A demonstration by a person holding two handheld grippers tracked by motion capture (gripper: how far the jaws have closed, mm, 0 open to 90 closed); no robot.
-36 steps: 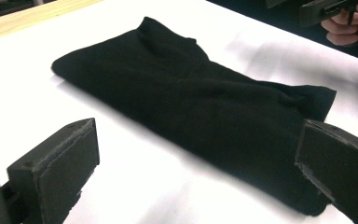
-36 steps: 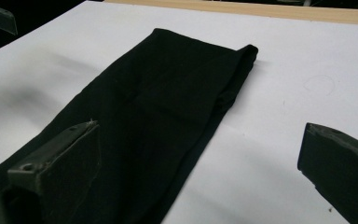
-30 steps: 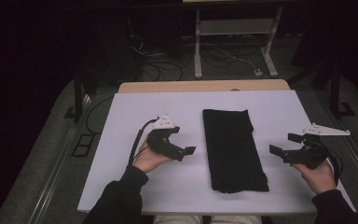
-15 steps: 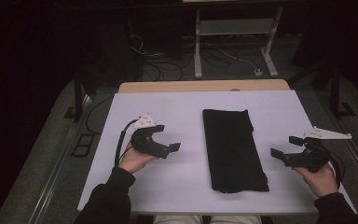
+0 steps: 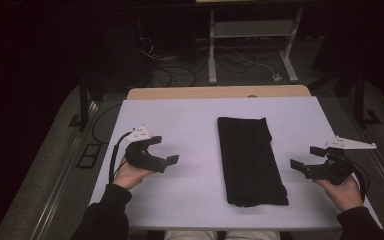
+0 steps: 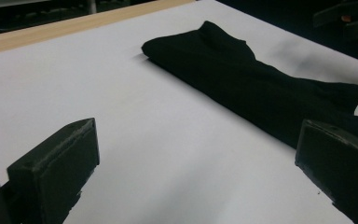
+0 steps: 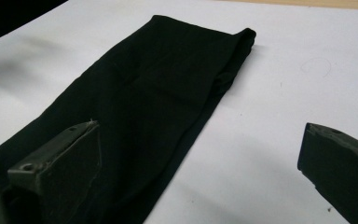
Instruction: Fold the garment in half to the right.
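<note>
A: Item: black folded cloth (image 5: 251, 161), lying mid-table, long axis running 12–6. Where's it sitting vs grippers?

B: I'm holding left gripper (image 5: 169, 151) w/ jaws apart, cloth at its 3; right gripper (image 5: 307, 158) also gaping, empty, cloth at its 9, nearer.

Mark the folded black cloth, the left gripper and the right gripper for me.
folded black cloth (image 5: 250, 160), high view, middle of its top surface.
left gripper (image 5: 166, 150), high view, midway between its open fingertips.
right gripper (image 5: 306, 158), high view, midway between its open fingertips.
</note>
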